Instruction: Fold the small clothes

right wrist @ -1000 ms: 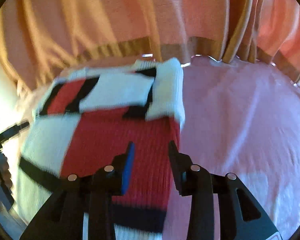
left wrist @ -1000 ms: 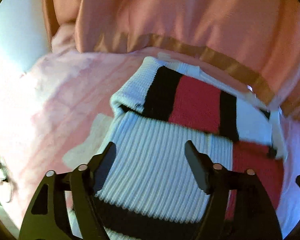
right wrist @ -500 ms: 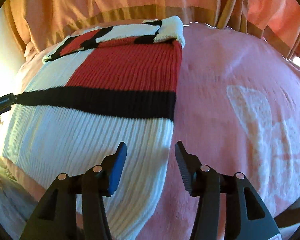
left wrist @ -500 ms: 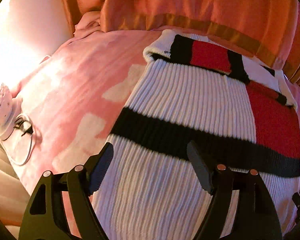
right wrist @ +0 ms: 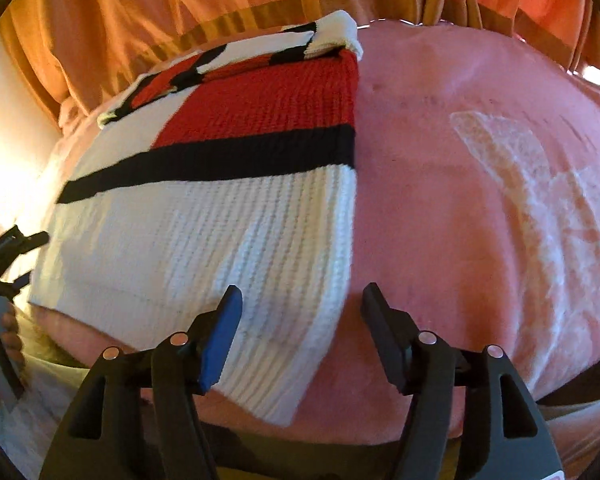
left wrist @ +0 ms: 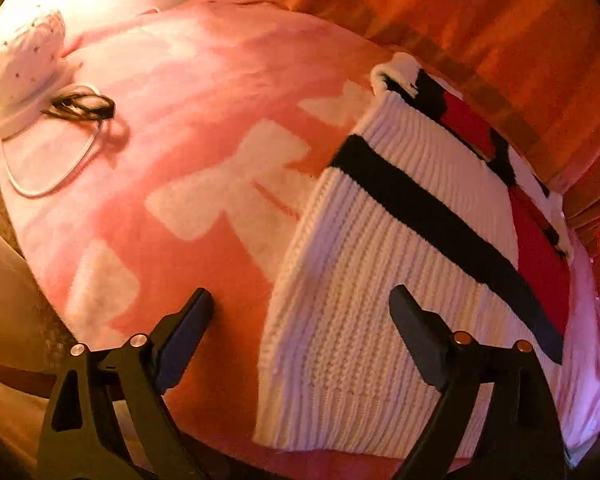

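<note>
**Both claws wide and empty at the sweater's near hem**

The knit sweater (left wrist: 384,280) lies flat on a pink blanket (left wrist: 188,184), its white ribbed hem nearest the cameras, a black band across the middle, a red block beyond that, and a folded-over part with black, red and white patches at the far end, close under the orange curtain (right wrist: 148,20).

The left claw (left wrist: 300,312) stands wide open and holds nothing. Its fingers straddle the sweater's left edge near the hem: one finger over bare blanket, the other over the white ribbing. Whether either pad touches the cloth cannot be told.

The right claw (right wrist: 300,304) is likewise wide open and empty, straddling the sweater's right edge near the hem corner, the blue-padded finger over white knit, the other over blanket. The left claw shows at the left rim of the right wrist view.

Against the frames of a second ago, both claws have drawn back from the far folded end, where they sat over the patterned part, to the near hem. The right claw's gap is broader than it was then.

Farther out on the blanket, well apart from the sweater, lie a white speckled object (left wrist: 24,60) and a white cable (left wrist: 56,176) looped beside it, with dark wire coiled on it.
</note>
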A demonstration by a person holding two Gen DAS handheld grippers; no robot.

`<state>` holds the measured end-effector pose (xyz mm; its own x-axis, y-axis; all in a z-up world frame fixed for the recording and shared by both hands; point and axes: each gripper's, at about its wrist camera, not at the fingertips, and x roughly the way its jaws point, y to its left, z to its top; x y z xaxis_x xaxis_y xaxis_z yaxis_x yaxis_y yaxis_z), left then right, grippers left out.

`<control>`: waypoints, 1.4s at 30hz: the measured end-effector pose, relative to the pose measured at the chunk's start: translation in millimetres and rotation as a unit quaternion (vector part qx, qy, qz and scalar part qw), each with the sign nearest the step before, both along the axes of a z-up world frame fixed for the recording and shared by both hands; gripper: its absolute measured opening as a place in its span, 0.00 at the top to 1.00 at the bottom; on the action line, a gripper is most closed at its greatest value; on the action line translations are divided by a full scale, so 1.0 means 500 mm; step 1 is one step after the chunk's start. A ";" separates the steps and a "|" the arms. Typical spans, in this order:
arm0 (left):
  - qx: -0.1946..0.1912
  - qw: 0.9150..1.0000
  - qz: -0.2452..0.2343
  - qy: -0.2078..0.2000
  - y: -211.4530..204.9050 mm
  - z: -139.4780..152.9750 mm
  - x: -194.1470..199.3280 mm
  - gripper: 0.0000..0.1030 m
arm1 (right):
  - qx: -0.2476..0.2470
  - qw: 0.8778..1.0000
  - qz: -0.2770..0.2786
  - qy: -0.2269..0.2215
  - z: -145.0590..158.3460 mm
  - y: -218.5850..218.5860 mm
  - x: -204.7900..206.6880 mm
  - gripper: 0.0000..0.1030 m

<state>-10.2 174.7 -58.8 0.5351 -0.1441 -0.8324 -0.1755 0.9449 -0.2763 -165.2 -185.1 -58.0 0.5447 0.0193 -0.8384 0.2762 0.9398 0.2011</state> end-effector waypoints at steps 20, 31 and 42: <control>-0.066 0.987 -0.147 -0.011 -0.068 0.134 -0.128 0.95 | -0.024 0.999 0.009 -0.030 0.198 -0.078 -0.111 0.91; -0.061 0.979 -0.195 0.015 -0.041 0.215 -0.301 0.95 | 0.007 1.000 0.018 0.002 0.248 -0.044 -0.267 0.91; 0.003 0.973 -0.172 -0.154 -0.154 0.353 0.075 0.95 | 0.020 0.991 -0.003 -0.135 0.363 -0.184 0.148 0.90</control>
